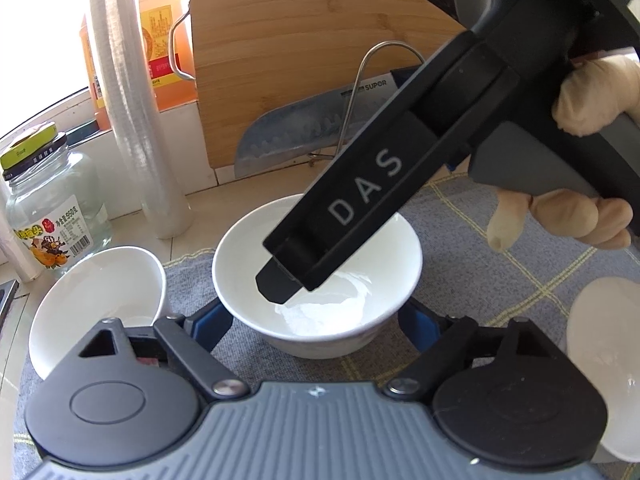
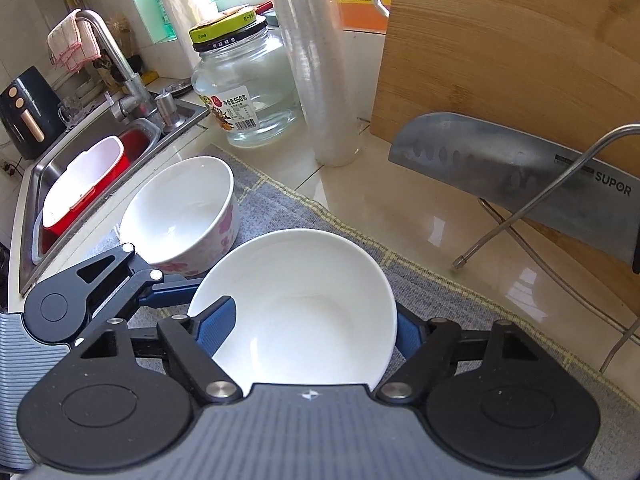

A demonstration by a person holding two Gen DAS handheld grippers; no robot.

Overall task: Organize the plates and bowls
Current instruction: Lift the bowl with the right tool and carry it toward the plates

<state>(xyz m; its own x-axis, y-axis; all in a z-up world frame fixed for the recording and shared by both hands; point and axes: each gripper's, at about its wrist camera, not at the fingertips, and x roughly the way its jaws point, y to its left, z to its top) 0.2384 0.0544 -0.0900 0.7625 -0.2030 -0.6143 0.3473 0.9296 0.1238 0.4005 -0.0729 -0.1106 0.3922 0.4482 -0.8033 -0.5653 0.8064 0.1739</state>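
Two grippers: both are on one plain white bowl [image 1: 240, 256], which sits between their fingers on a grey mat [image 2: 440, 292].
Right gripper [image 2: 312, 332]: closed on the bowl, one blue finger lying inside the wall and the other outside the rim on the opposite side.
Left gripper [image 1: 314, 320]: its fingers sit against the bowl's outer wall low on either side and appear pressed to it; the pads' faces are hidden.
Gloved hand [image 1: 588, 96]: holds the right gripper's handle, above and beyond the bowl from the left tool.
Beside the tools: a flowered bowl [image 2: 180, 208] stands just left of both grippers, tilted toward them; a white dish [image 1: 600, 340] shows at the left tool's right edge.
Farther ahead: a jar [image 2: 244, 92], a cleaver [image 2: 500, 160] and a cutting board [image 2: 500, 60] line the wall.
Step in hand: likely lifting the plain bowl to stack it with the flowered one.
Doing it well: let only one tool carry, the other releasing first; lift straight and level off the mat, since glazed china slips; clear the neighbour's rim before lowering.
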